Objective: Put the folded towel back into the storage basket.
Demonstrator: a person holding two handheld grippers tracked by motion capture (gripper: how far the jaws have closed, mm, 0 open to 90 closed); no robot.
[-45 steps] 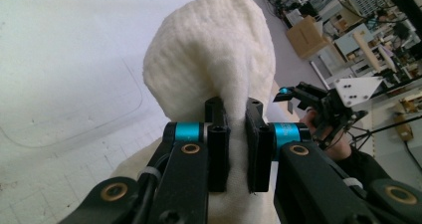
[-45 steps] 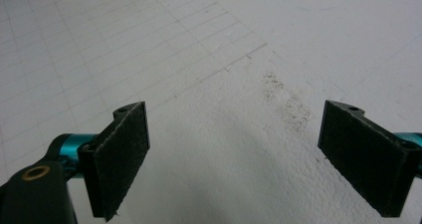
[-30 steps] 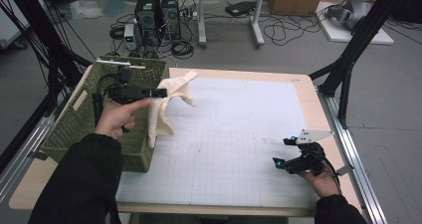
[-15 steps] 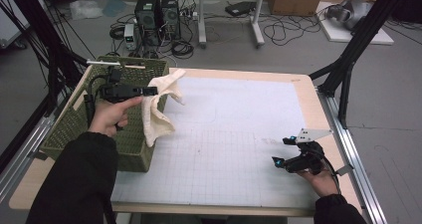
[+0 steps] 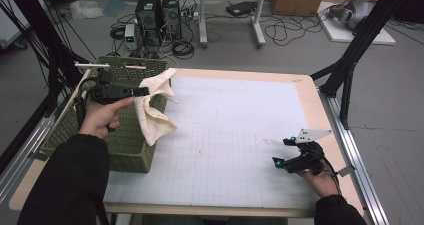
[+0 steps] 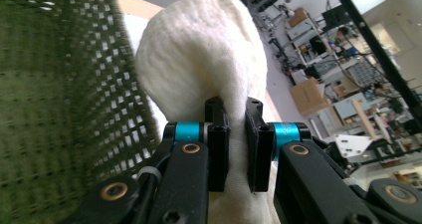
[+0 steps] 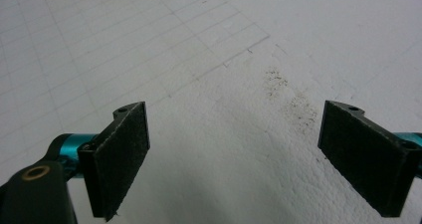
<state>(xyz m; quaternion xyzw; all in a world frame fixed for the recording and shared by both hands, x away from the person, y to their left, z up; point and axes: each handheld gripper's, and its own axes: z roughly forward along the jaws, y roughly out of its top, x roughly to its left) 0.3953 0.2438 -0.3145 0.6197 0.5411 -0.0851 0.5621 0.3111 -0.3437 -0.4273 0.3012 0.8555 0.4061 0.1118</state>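
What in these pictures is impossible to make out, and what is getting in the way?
- Inside of the green basket, high view: the sleeve and hand cover much of it, so any contents are hidden.
- Lower end of the cream cloth, left gripper view: the left tool, shut on it, blocks it.
- Basket weave, left gripper view: blurred, too close.
- Right tool, high view: too small to judge its jaws.

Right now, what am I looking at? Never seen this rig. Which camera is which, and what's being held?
No robot arm: a person holds a two-jaw gripper in each hand. The high view looks down on the table from above; the other two cameras ride on the grippers and look along their black jaws. The left gripper is shut on a cream cloth, which hangs over the rim of a green basket. The right gripper is open and holds nothing, low over the white gridded mat.
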